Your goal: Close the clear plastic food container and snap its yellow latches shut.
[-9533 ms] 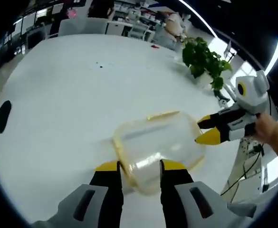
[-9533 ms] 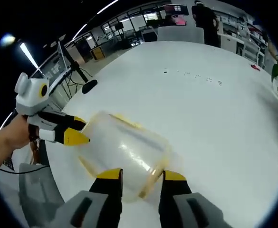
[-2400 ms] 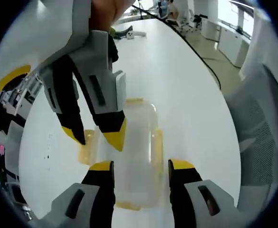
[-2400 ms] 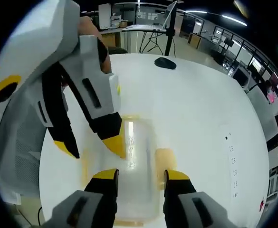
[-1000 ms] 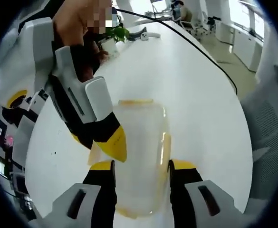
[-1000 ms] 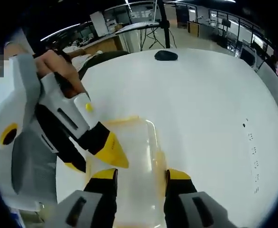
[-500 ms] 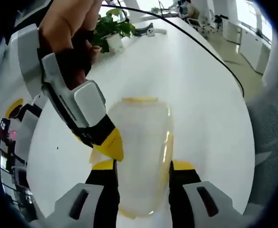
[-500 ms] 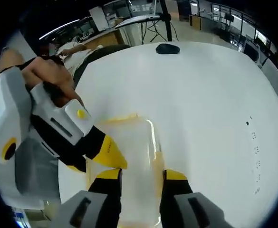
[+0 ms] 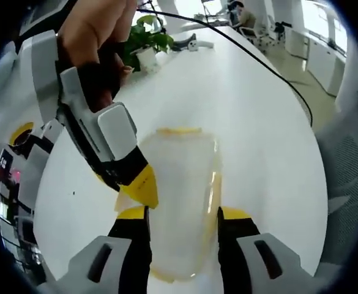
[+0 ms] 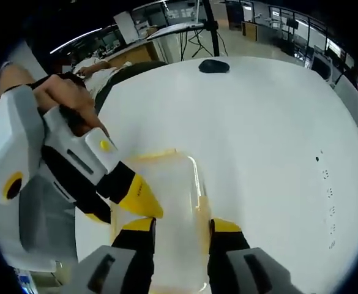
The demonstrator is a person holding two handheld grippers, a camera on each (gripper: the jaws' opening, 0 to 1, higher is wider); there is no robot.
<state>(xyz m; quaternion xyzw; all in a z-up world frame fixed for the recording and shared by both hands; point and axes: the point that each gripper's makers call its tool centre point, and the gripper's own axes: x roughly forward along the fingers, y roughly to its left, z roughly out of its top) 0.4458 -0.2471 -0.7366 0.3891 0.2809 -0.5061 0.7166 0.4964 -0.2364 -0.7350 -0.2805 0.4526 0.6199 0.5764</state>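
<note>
The clear plastic container [image 9: 182, 177] lies on the white table, lid on, with a yellow latch [image 9: 177, 130] at its far end and another along its right side [image 9: 215, 184]. My left gripper [image 9: 183, 213] is open, its jaws standing on either side of the container's near end. My right gripper [image 9: 122, 182], held in a hand, comes in from the upper left, and one yellow tip rests at the container's left edge. In the right gripper view the container [image 10: 169, 190] lies between the open jaws of my right gripper [image 10: 183, 225], and my left gripper [image 10: 119, 205] touches its left side.
A potted plant [image 9: 147, 30] and a cable lie at the table's far end. A grey mesh chair [image 9: 350, 165] stands past the table edge at the right. A black mouse [image 10: 214, 66] sits far across the table [image 10: 276, 135].
Over the last second both grippers have kept their places at the container, with only small camera shifts. Much earlier they stood at the container's opposite ends, farther from it.
</note>
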